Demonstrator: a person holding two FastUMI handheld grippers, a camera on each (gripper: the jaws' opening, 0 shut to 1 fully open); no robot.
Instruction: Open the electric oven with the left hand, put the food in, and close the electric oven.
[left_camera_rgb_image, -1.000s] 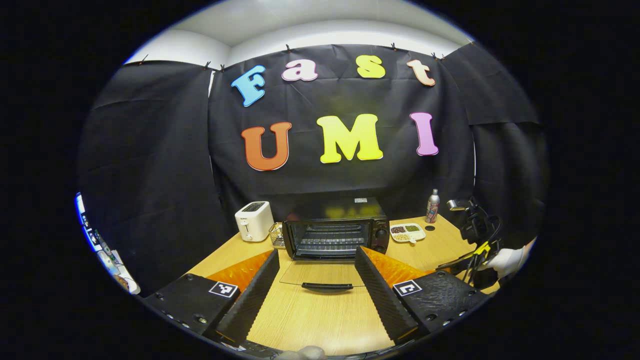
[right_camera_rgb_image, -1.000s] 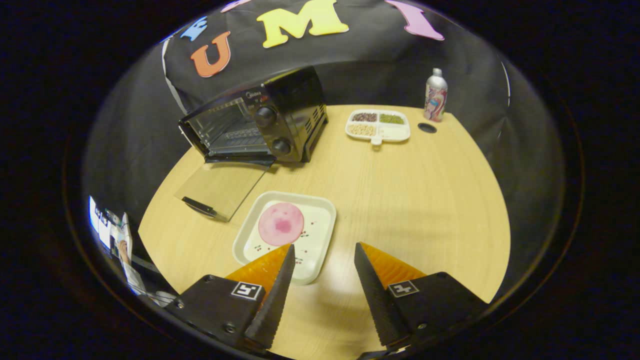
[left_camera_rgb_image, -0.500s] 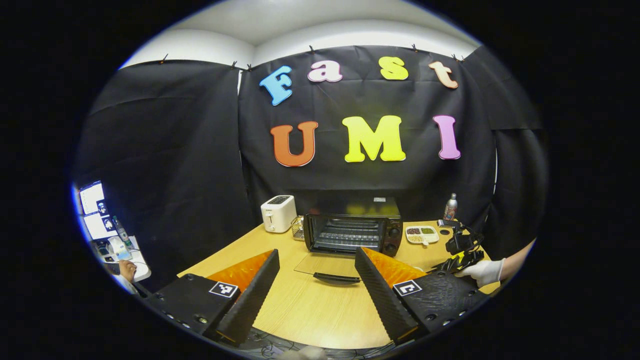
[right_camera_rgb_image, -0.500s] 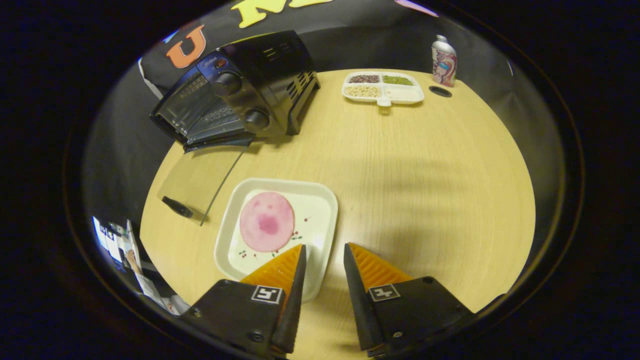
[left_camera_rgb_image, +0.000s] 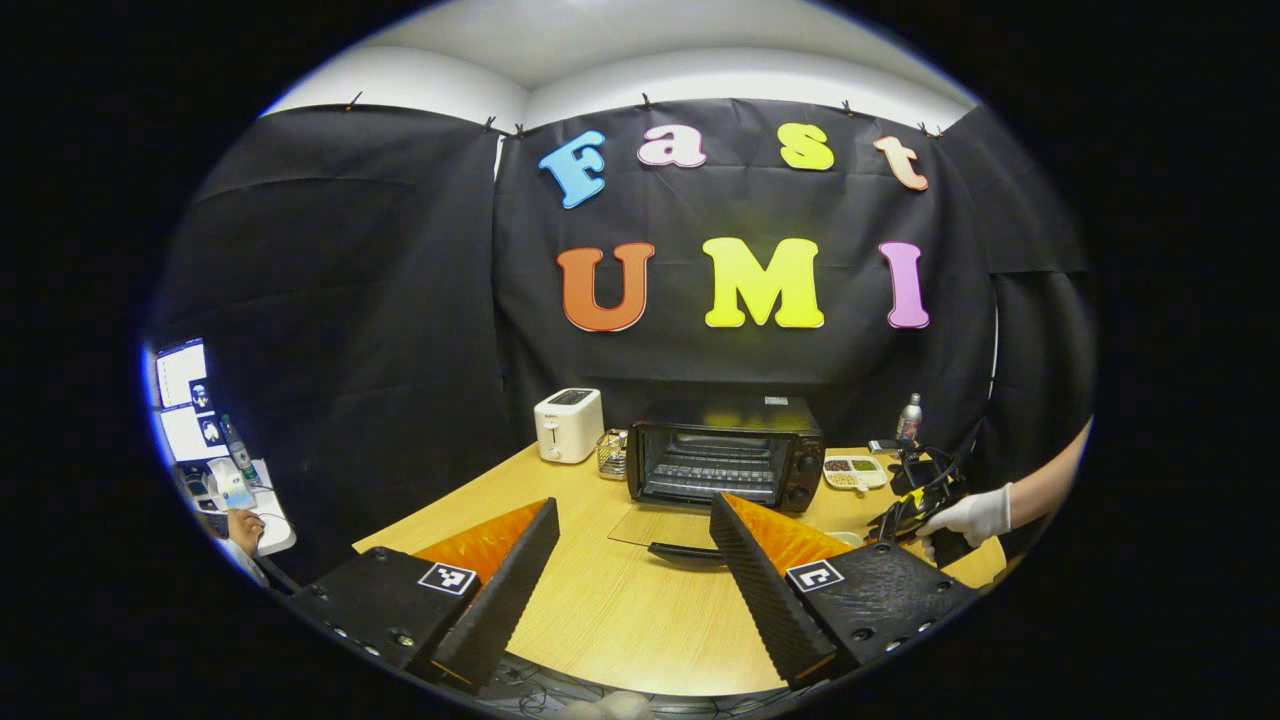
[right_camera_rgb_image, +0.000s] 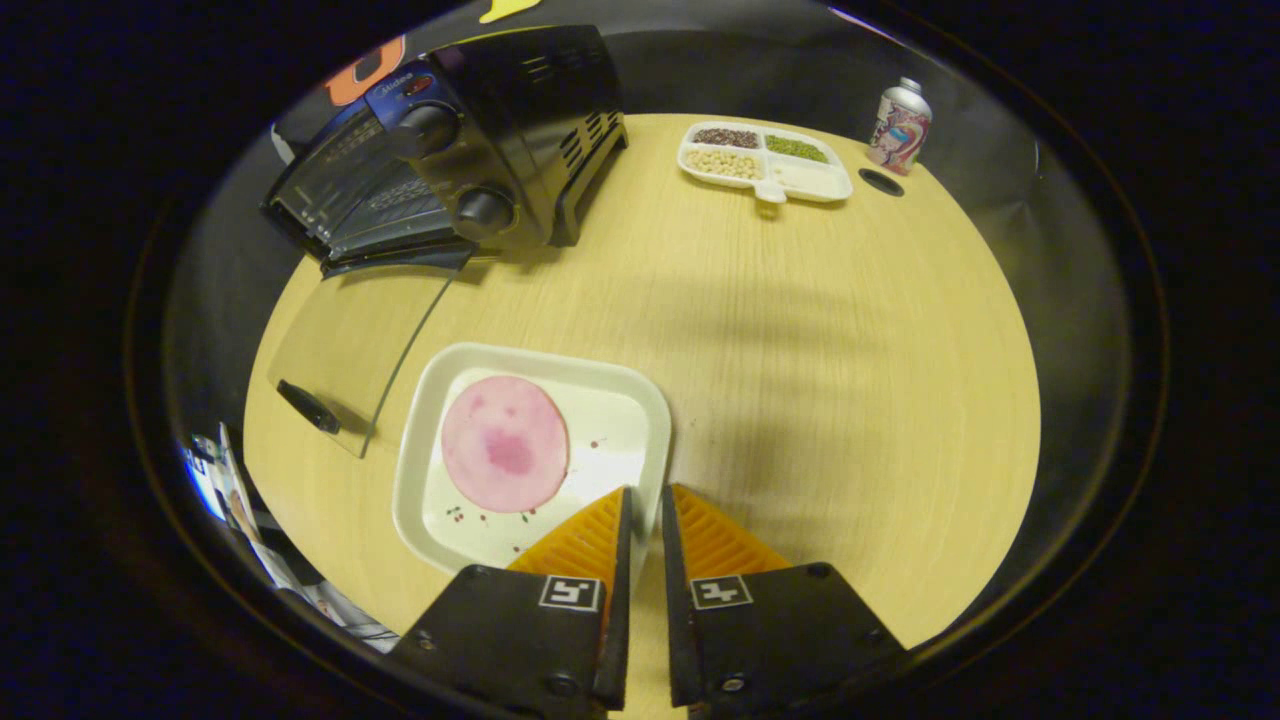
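While the oven (right_camera_rgb_image: 470, 160) door lies open, the right tool (right_camera_rgb_image: 640, 515) pinches the plate (right_camera_rgb_image: 425, 410) rim.
Pink food (right_camera_rgb_image: 505, 443) sits on that light, stiff, slippery plate on the surface (right_camera_rgb_image: 800, 350); grip the edge. The left tool (left_camera_rgb_image: 633, 560) is spread, holding nothing.

table (right_camera_rgb_image: 800, 330): pale wood grain, smooth, matt
oven (right_camera_rgb_image: 520, 110): black metal, glossy
oven door (right_camera_rgb_image: 350, 340): clear glass, dark plastic-looking handle
tray (right_camera_rgb_image: 640, 420): white, smooth, slight sheen
bottle (right_camera_rgb_image: 898, 112): shiny metal
toaster (left_camera_rgb_image: 568, 424): white plastic, smooth
glove (left_camera_rgb_image: 965, 515): white cloth
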